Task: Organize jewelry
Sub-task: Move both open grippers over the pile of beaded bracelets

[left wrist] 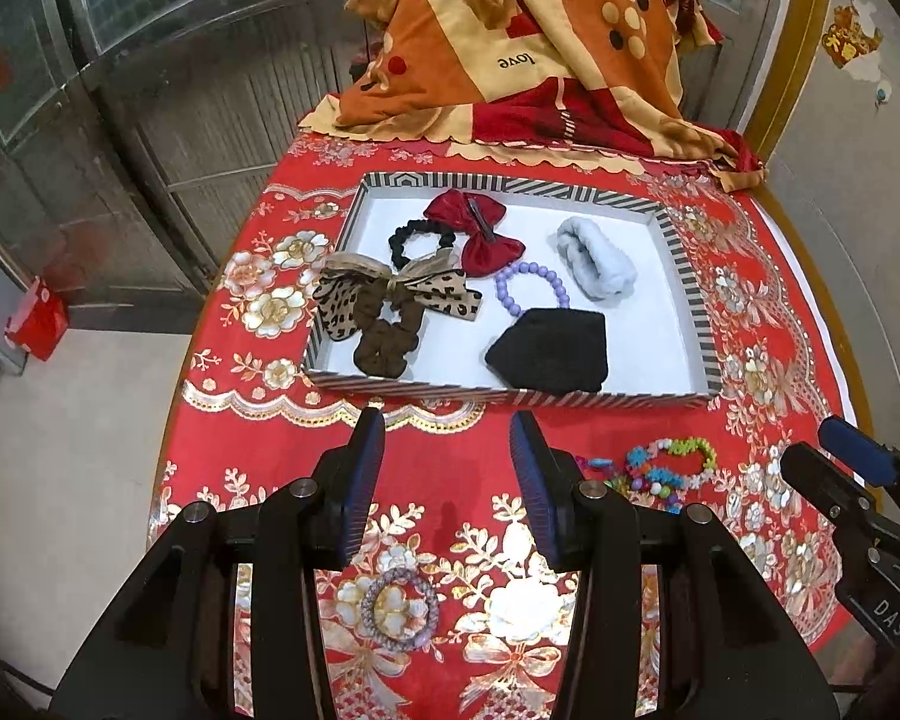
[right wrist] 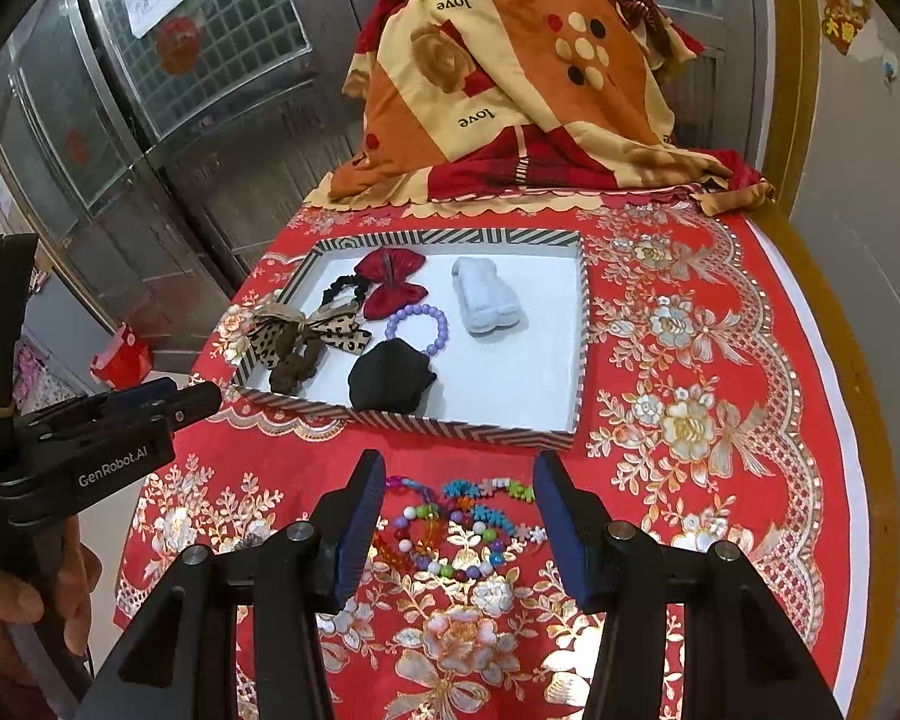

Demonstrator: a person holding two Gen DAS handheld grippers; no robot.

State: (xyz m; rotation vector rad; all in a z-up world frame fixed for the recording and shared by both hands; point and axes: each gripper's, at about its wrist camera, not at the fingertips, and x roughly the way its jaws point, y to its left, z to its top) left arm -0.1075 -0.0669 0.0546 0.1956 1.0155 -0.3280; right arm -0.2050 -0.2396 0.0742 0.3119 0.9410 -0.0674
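Lower left of the left wrist view: a small grey-lilac braided hair ring (left wrist: 399, 609) lies flat on the red floral tablecloth (left wrist: 774, 360), between and beneath the left gripper (left wrist: 447, 438), whose jaws stand apart and empty. Risk: the ring sits low and pale against the pattern; a shallow close would likely pinch cloth instead.

Centre: the striped-rim white tray (left wrist: 687, 276) already holds bows, scrunchies and a lilac bead bracelet (left wrist: 531, 287). A brown leopard-print bow (left wrist: 390, 294) overhangs its left rim and could be dragged out by a passing finger.

Lower centre of the right wrist view: a loose heap of multicoloured bead bracelets (right wrist: 456, 525) lies on the cloth just short of the tray, framed by the right gripper (right wrist: 459, 468), its jaws apart. Risk: strands may tangle, lifting together or slipping free.
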